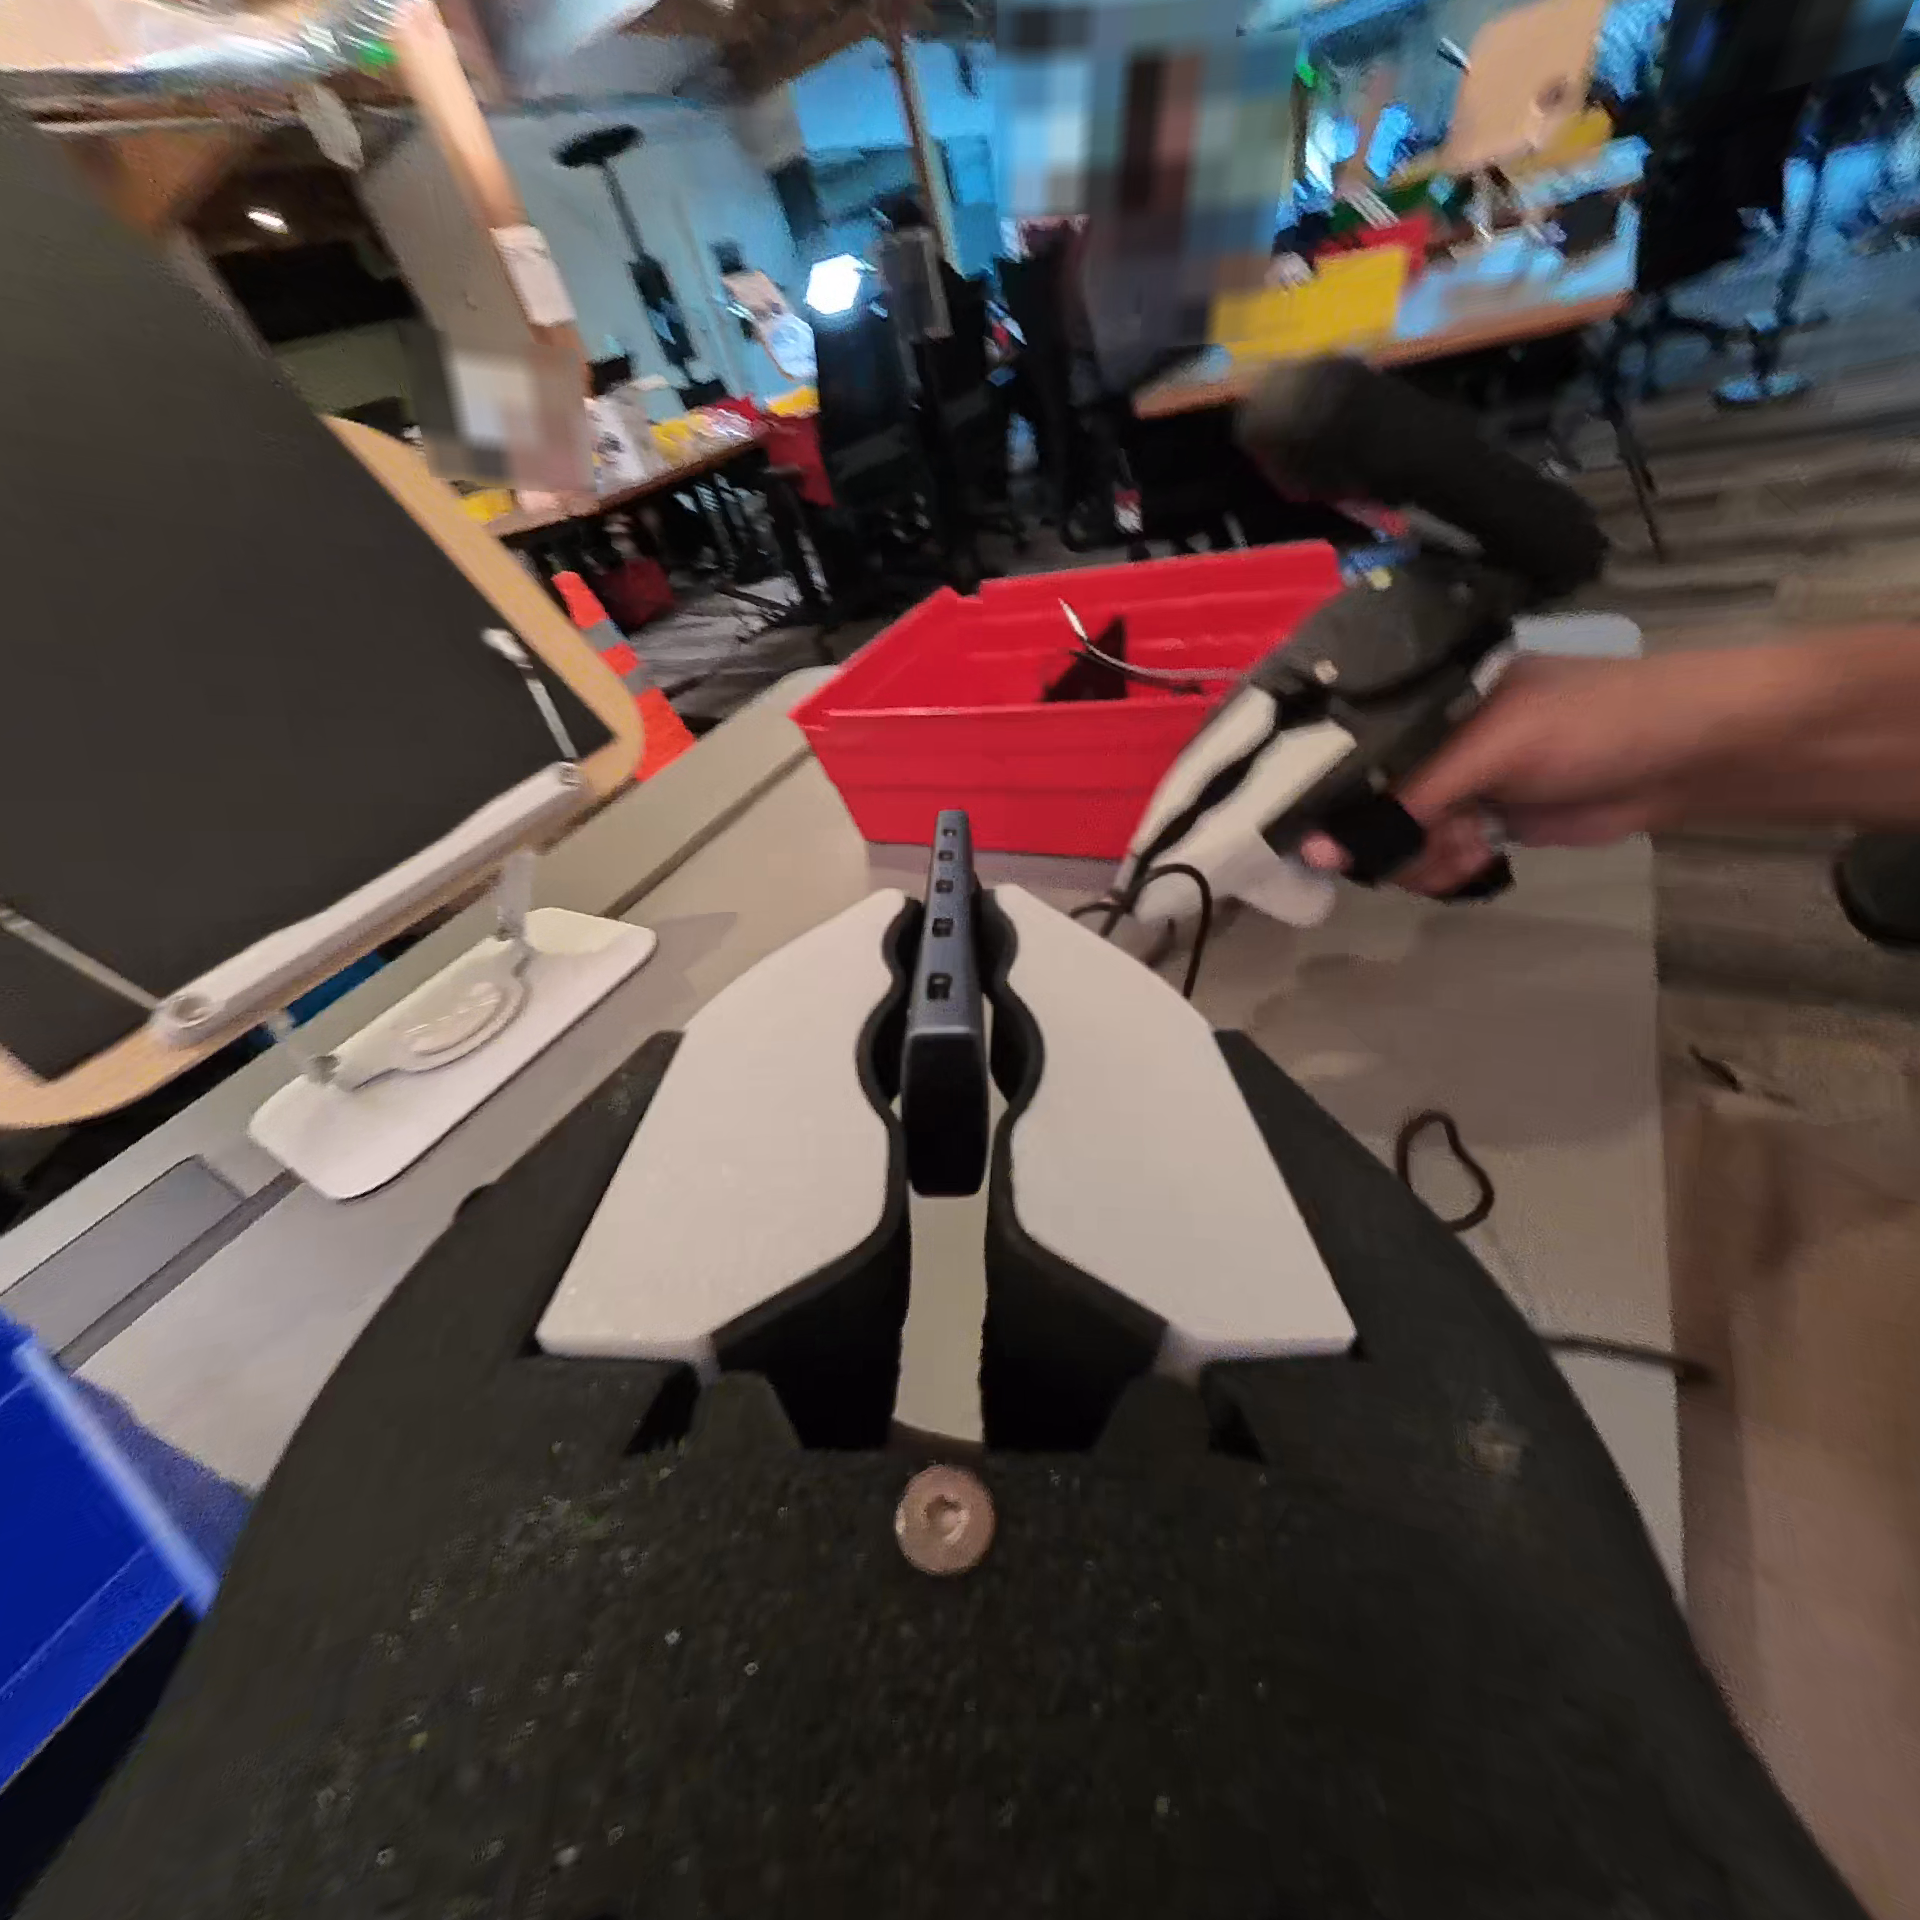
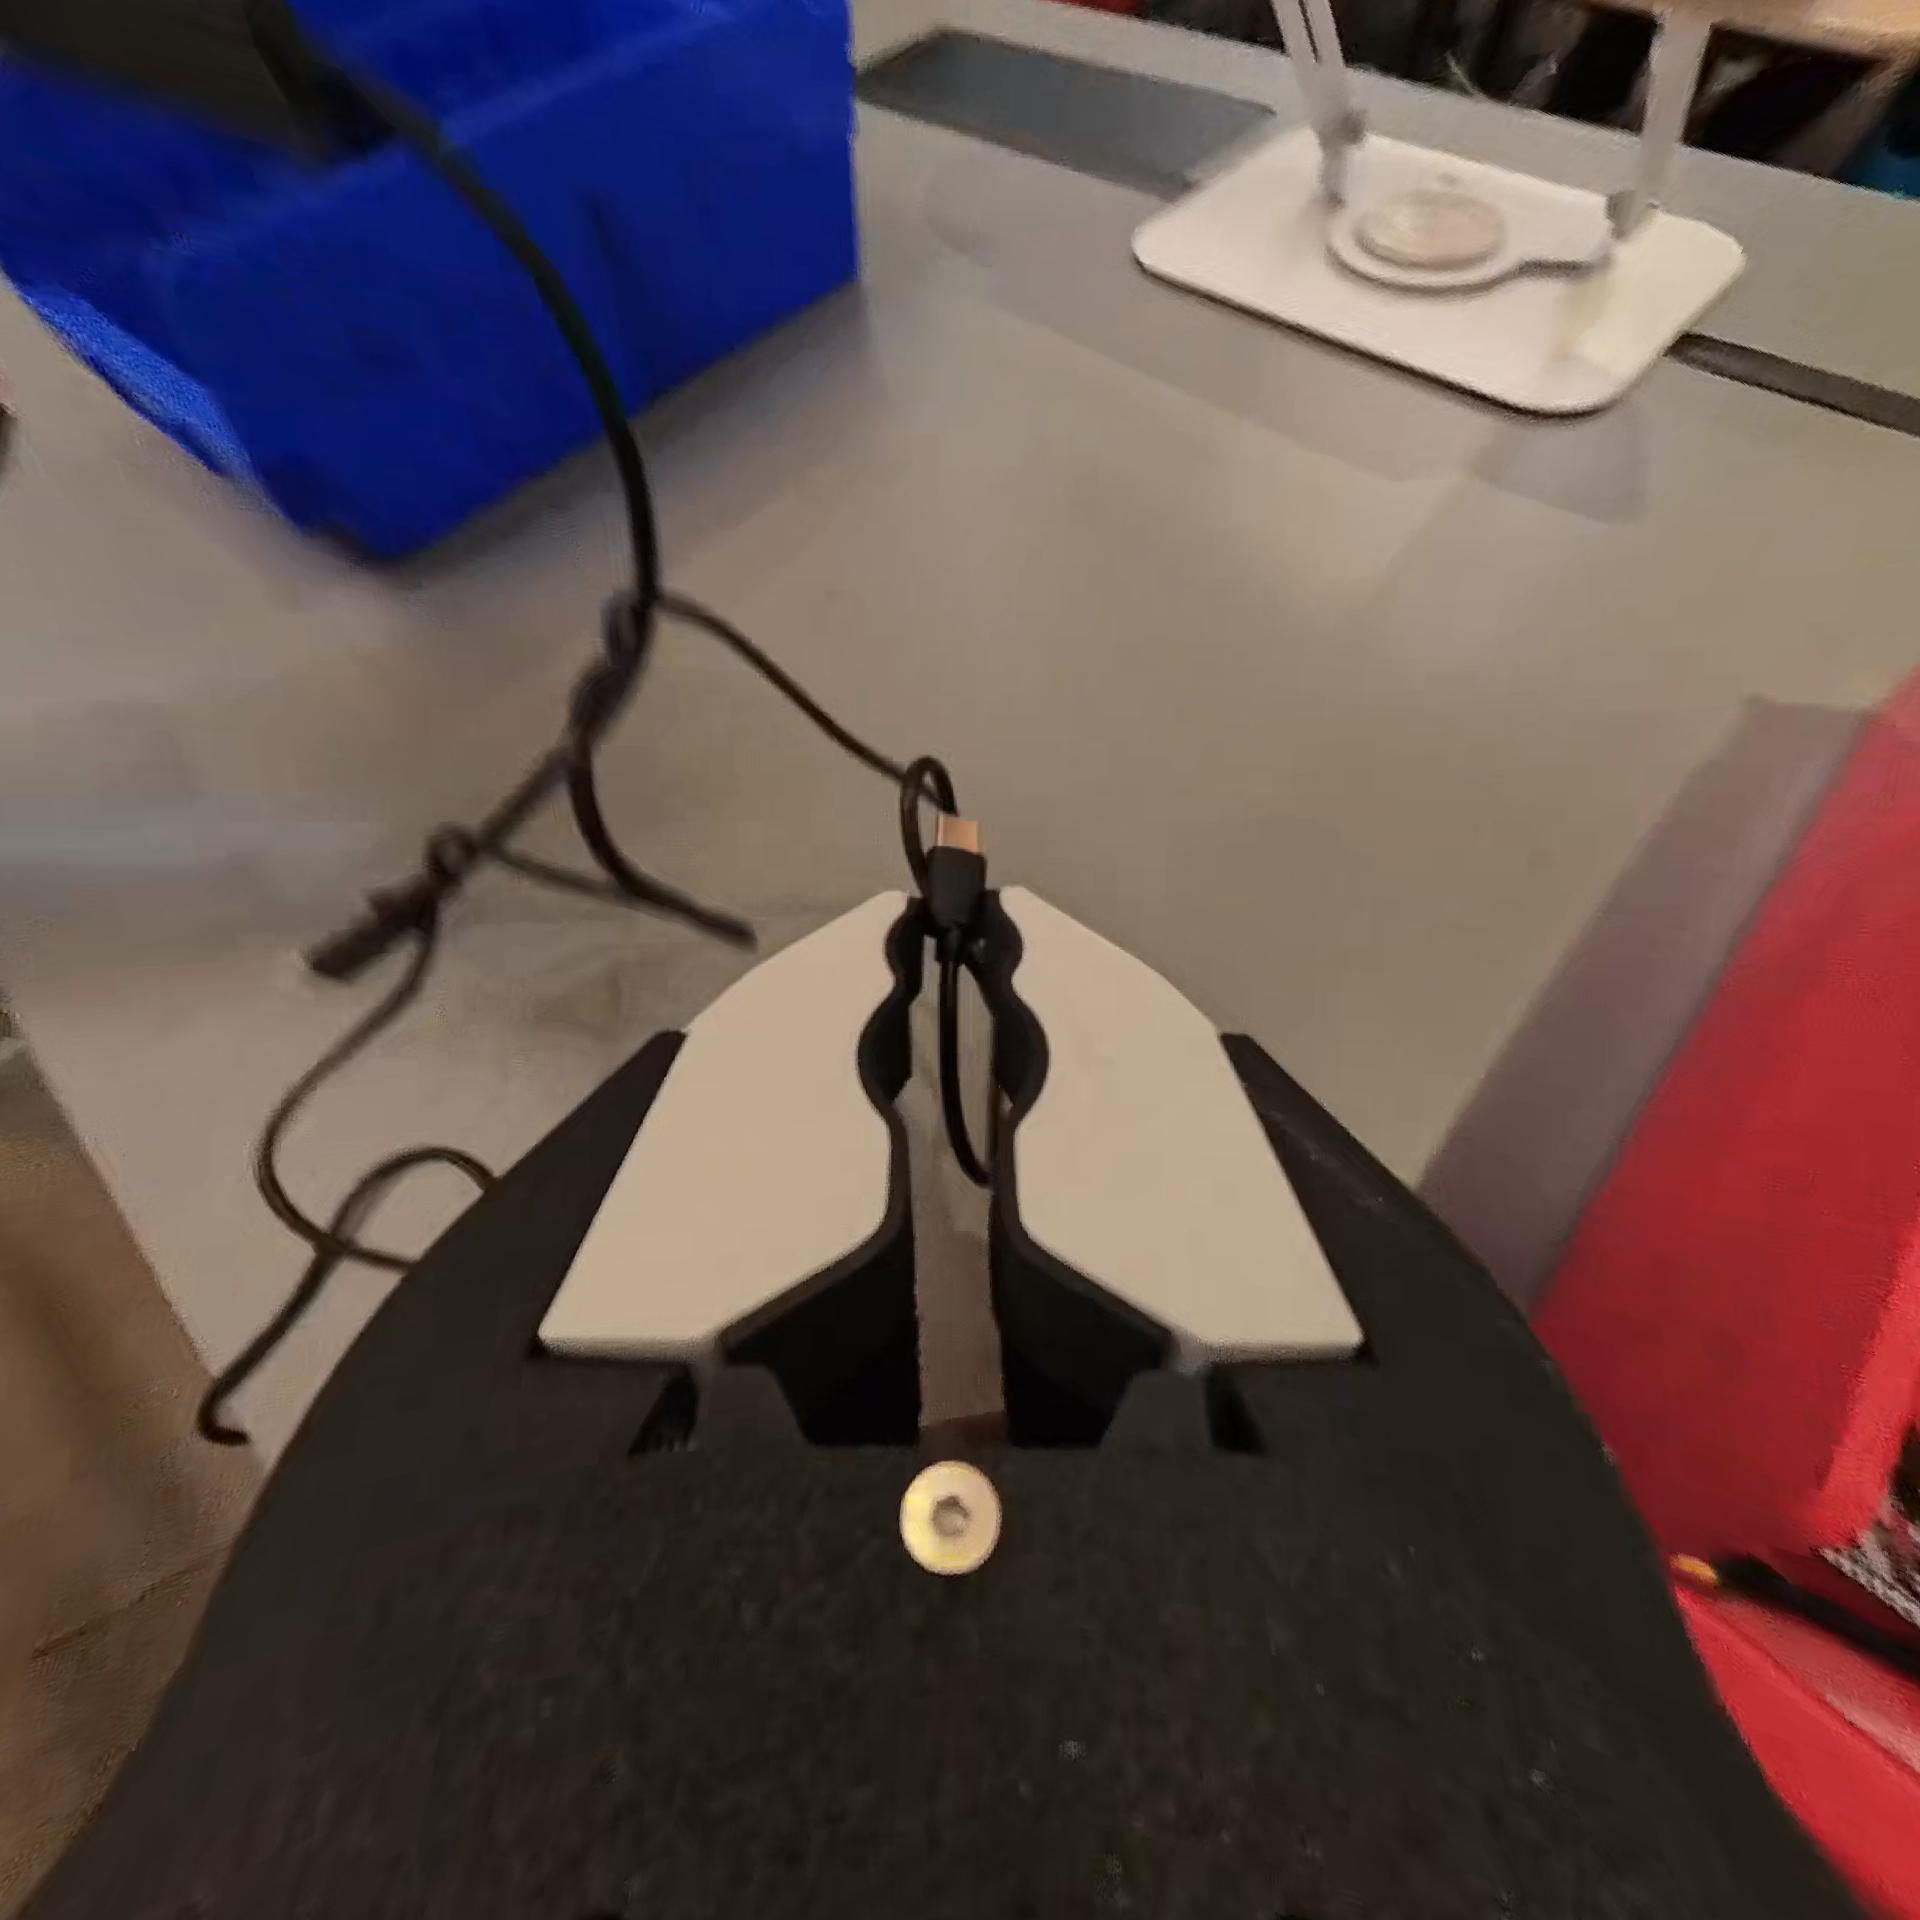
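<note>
left tool [image 1: 943, 914]: clamped on slim dark hub [image 1: 943, 1029], long axis straight ahead, ports up | right tool [image 2: 951, 914]: clamped on black cable [image 2: 623, 499] plug [image 2: 956, 862], tip forward, cable trailing left over desk [image 2: 1143, 623]

A grey tabletop [image 2: 1195, 623] carries everything. A blue bin [image 2: 436, 260] sits at one far corner, and a red bin [image 1: 1039, 769] stands at the other side, near the edge. Between them rests the flat white base of a stand [image 2: 1455, 301], beside a dark slot in the surface. A thin black cable [image 2: 582, 748] trails in loose loops and knots across the bare middle, running up toward the blue bin.
</note>
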{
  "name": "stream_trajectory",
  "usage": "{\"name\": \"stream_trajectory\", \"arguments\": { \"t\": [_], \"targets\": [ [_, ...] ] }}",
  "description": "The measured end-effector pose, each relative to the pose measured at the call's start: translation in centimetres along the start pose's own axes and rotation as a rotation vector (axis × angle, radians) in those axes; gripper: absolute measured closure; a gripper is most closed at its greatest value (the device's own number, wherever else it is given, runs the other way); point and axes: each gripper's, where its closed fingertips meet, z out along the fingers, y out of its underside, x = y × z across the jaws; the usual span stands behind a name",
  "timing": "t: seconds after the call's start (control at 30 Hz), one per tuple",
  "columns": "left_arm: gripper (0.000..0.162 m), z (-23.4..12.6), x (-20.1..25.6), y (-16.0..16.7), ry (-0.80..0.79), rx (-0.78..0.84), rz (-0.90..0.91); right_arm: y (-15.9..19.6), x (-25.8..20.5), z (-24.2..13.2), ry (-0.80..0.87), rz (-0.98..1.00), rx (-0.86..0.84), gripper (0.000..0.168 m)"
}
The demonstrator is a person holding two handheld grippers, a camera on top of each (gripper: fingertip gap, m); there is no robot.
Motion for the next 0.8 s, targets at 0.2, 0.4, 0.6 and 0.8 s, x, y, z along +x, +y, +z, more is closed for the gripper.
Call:
{"name": "stream_trajectory", "arguments": {
  "t": [0.2, 0.4, 0.6, 0.8],
  "targets": [
    [0.152, -1.3, -3.3, -0.9, -0.161, 0.042, -0.034, 1.6, -2.4, 1.1, -0.123, -0.001, -0.074, 0.141],
    [0.152, -1.1, -2.2, -2.0, -0.129, 0.085, -0.038, -3.7, -6.4, -1.0, -0.374, 0.09, 0.197, 0.116],
    [0.152, -0.5, -0.8, -2.2, -0.1, 0.083, -0.027, -5.1, -6.5, 0.6, -0.237, -0.003, 0.228, 0.142],
    [0.152, 0.2, 0.1, -2.1, -0.114, 0.062, -0.004, -2.8, -15.5, 0.5, -0.428, -0.363, 0.125, 0.168]
  ]
}}
